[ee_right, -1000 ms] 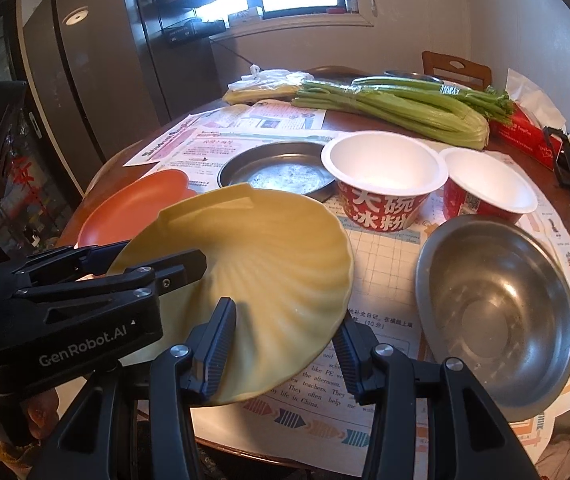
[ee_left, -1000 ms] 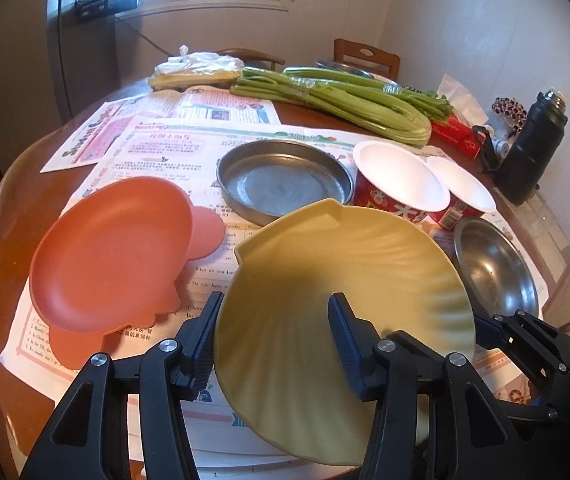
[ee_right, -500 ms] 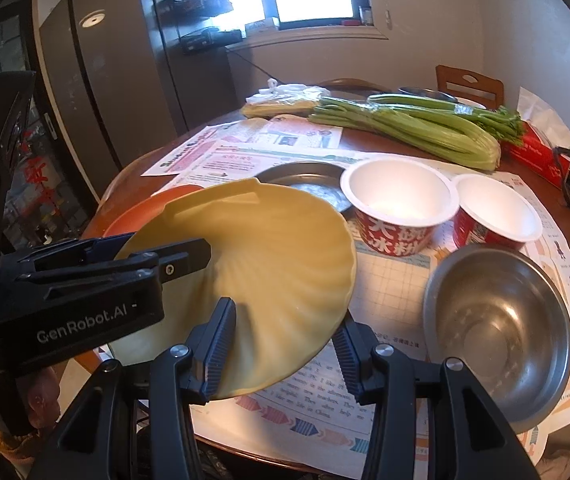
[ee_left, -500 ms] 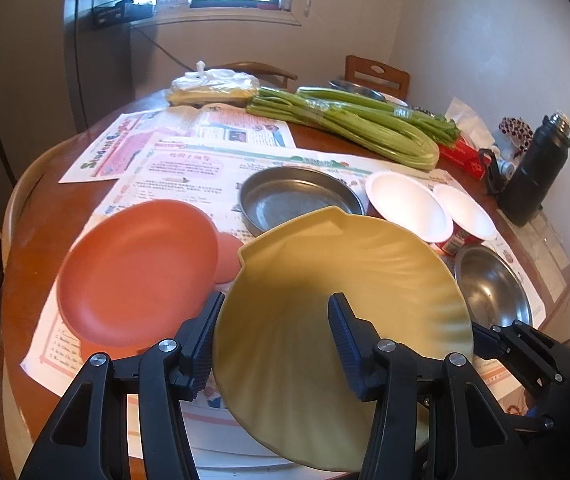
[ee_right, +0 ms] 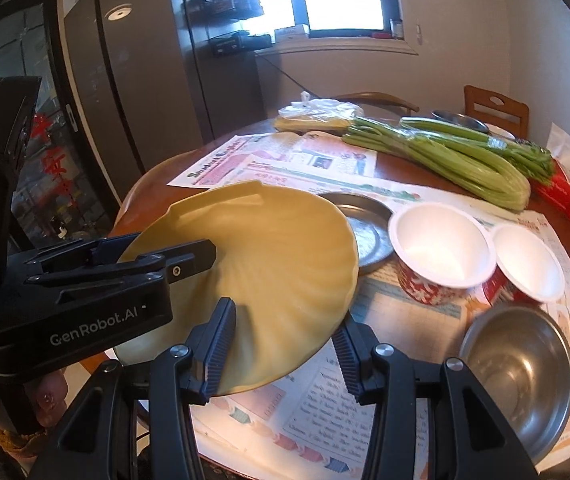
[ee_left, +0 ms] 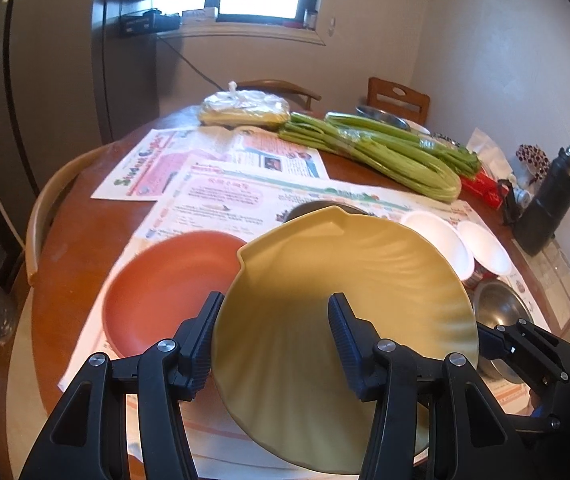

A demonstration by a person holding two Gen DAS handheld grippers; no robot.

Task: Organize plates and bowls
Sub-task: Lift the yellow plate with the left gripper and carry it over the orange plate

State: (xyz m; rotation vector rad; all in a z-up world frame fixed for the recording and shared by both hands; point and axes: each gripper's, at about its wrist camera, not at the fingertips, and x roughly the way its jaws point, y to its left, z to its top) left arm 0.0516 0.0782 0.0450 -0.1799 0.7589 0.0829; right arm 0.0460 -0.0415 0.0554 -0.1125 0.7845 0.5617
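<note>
yellow shell-shaped plastic plate (ee_left: 349,300): lifted higher than a second ago, tilted above tabletop's near edge | left gripper (ee_right: 189,256): pinching its rim | right gripper (ee_right: 281,344): spread, empty | round orange plastic plate (ee_left: 165,284) now uncovered: likely stacking target

The left gripper (ee_right: 189,258) reaches in from the left side at a level pitch, its jaws pinched onto the rim of the yellow shell-shaped plate (ee_right: 269,264), one above and one below, holding it tilted in the air. Below its black body, a hand (ee_right: 17,404) with red-painted nails wraps the handle. The right gripper (ee_right: 283,354) sits just beside it, pointing forward and slightly down, jaws spread apart; the near edge of the plate lies between them, but the ribbed pads (ee_right: 219,350) do not look pressed against it.
</note>
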